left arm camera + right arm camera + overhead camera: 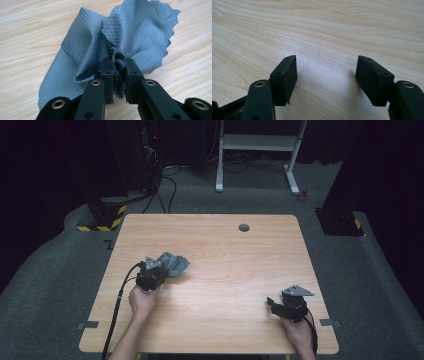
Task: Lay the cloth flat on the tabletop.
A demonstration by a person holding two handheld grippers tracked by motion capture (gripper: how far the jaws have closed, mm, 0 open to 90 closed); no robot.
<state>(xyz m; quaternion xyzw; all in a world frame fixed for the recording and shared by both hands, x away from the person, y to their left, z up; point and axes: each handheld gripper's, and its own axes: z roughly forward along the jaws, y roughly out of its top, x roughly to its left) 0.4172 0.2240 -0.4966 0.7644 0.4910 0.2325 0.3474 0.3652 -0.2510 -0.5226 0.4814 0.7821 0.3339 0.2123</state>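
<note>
Unlabelled grey cloth (105, 45) in left gripper (118, 72)

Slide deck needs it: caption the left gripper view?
Left gripper shut on a bunched fold of grey waffle-weave cloth over a light wooden table.

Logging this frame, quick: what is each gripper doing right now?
Left gripper: closed on the grey cloth.
Right gripper: open, holding nothing, over the table.
</note>
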